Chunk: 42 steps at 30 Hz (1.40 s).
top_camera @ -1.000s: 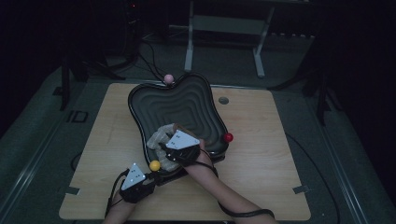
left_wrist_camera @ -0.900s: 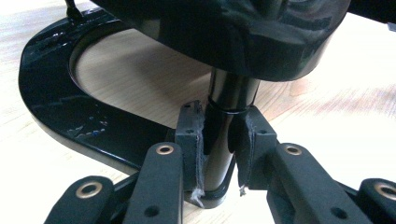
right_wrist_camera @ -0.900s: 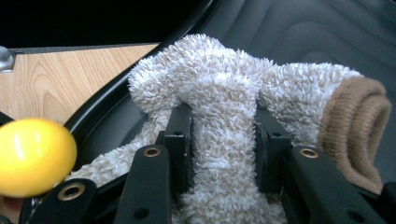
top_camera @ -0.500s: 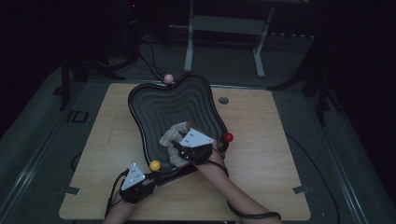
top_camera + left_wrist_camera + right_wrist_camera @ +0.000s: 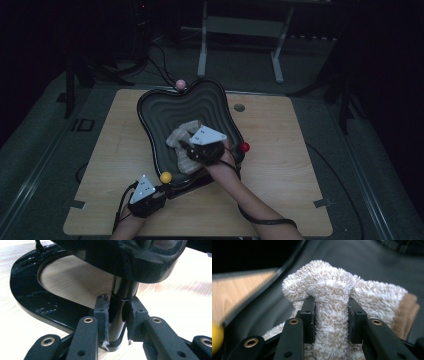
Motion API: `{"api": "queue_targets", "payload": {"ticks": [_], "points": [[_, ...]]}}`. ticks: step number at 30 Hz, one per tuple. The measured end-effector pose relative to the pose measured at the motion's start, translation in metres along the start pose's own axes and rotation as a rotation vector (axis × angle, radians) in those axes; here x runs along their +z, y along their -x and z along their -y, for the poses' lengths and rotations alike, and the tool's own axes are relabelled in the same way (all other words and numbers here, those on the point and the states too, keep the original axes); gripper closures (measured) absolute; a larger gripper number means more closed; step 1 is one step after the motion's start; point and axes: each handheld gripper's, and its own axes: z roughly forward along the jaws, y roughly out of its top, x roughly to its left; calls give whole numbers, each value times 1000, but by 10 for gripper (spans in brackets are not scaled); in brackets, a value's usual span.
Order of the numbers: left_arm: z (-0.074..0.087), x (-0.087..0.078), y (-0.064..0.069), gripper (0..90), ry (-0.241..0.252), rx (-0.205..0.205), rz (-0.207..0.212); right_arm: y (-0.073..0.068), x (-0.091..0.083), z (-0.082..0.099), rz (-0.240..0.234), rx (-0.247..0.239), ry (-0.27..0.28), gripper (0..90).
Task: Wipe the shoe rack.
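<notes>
Towel [image 5: 186, 142], fluffy and beige, bunched in the black wavy tray [image 5: 165, 107] on the tabletop [image 5: 285, 150]: right gripper [image 5: 331, 315] jaws clamped on a fold of it, seemingly mid-wipe. Left gripper [image 5: 117, 322] jaws clamped on the tray's stem [image 5: 120, 312], steadying it. Wiped extent is indiscernible; dim light obscures the tray's surface.

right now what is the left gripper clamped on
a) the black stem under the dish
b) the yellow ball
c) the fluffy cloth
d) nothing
a: in the left gripper view, the left gripper has its fingers pressed on either side of the black stem beneath the glossy black dish.
</notes>
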Motion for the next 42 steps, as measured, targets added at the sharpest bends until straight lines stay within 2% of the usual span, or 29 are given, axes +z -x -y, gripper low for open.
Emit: {"api": "queue_targets", "payload": {"ticks": [3,8,12,15,17,18,19,20,24,32,38,42], "points": [[0,0,0,729,3,-3,2,7,5,-28,-8,22,53,651],[1,0,0,729,6,-4,2,18,22,-70,-8,37,109,651],[0,0,0,729,4,-1,3,27,44,-97,4,56,103,651],[0,0,0,729,3,1,0,32,63,-107,25,83,82,651],[0,0,0,730,2,4,-2,34,75,-109,25,106,59,651],[0,0,0,730,2,4,-2,34,81,-109,47,87,49,651],[0,0,0,730,2,4,-2,34,81,-109,47,87,49,651],[1,0,0,730,4,2,-1,35,94,-107,102,69,0,649],[1,-1,0,730,5,-3,-5,30,100,-104,124,110,-14,642],[0,-1,0,731,-2,3,-5,16,100,-98,59,90,-15,633],[0,-1,0,731,0,-1,-5,2,95,-89,24,61,-23,633],[0,-1,0,731,-4,2,-9,-2,88,-79,17,50,-19,635]]}}
